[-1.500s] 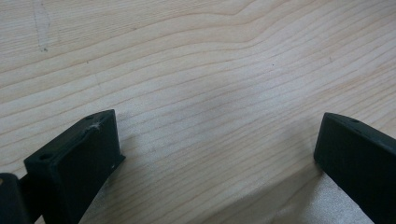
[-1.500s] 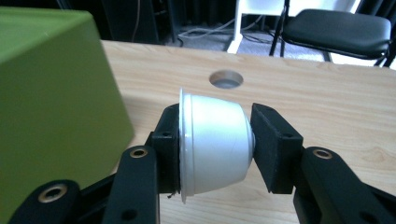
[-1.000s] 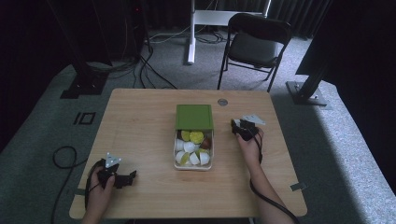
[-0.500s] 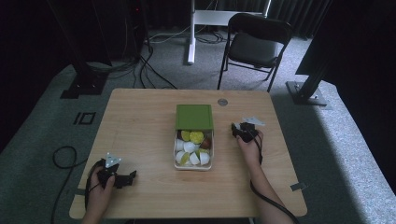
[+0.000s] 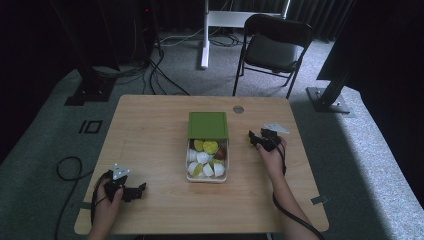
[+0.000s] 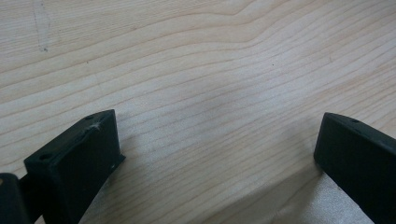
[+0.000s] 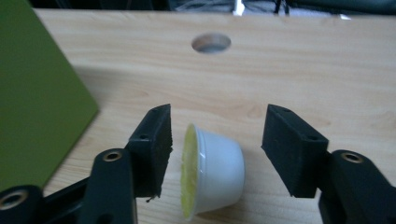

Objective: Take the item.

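We work at a pale wooden counter [image 5: 150,130]. At its middle stands a clear plastic box [image 5: 224,176], its green lid [image 5: 207,124] slid toward the far edge and many small cups left inside. Toward the right edge, our right gripper [image 7: 215,140] has just been opening around a small white cup with a yellow-green foil top [image 7: 212,170]; the cup lies on its side, apparently released. Near the front-left corner, our left gripper [image 6: 217,154] rests wide open, empty.
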Available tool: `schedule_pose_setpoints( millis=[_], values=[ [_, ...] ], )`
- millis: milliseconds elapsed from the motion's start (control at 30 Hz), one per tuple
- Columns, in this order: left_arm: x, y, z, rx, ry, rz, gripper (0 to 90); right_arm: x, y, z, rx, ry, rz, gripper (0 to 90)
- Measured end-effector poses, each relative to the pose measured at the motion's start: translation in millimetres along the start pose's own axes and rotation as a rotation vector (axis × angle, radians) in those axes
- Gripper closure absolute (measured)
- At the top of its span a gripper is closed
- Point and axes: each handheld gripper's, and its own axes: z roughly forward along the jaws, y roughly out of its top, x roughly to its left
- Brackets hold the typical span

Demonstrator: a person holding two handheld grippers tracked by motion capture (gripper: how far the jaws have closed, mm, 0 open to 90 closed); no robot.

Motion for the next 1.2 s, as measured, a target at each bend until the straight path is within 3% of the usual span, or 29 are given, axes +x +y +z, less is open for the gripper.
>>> schedule_pose_setpoints(
  millis=[200, 267, 333, 433, 533, 633, 667, 833, 1000, 1200],
  values=[
    [0.0, 0.0, 0.0, 0.000, 0.000, 0.000, 1.3, 0.9, 2.9, -18.0, -0.025, 0.056, -0.047, 38.2],
    [0.0, 0.0, 0.0, 0.000, 0.000, 0.000, 1.3, 2.9, 2.0, -24.1, -0.052, 0.104, -0.076, 35.0],
    [0.1, 0.0, 0.0, 0.000, 0.000, 0.001, 1.3, 5.2, 1.0, -30.4, -0.066, 0.120, -0.114, 31.7],
    [0.0, 0.0, 0.0, 0.000, 0.000, 0.000, 1.3, 7.1, -0.9, -40.0, -0.088, 0.159, -0.133, 28.8],
    [0.0, 0.0, 0.0, 0.000, 0.000, 0.000, 1.3, 9.0, -4.0, -47.3, -0.085, 0.229, -0.143, 24.3],
    [0.0, 0.0, 0.0, 0.000, 0.000, 0.000, 1.3, 9.1, -7.0, -50.4, -0.065, 0.276, -0.164, 19.2],
    [0.0, 0.0, 0.0, 0.000, 0.000, 0.000, 1.3, 9.2, -12.9, -53.3, -0.042, 0.317, -0.243, 15.9],
    [0.0, 0.0, 0.0, 0.000, 0.000, 0.000, 1.3, 8.8, -18.6, -56.6, -0.030, 0.343, -0.258, 15.9],
    [0.0, 0.0, 0.0, 0.000, 0.000, 0.000, 1.3, 12.4, -33.4, -68.8, 0.014, 0.505, -0.398, 17.6],
    [0.0, 0.0, 0.0, 0.000, 0.000, 0.000, 1.3, 19.6, -48.9, -77.5, 0.099, 0.611, -0.505, 17.6]
  ],
)
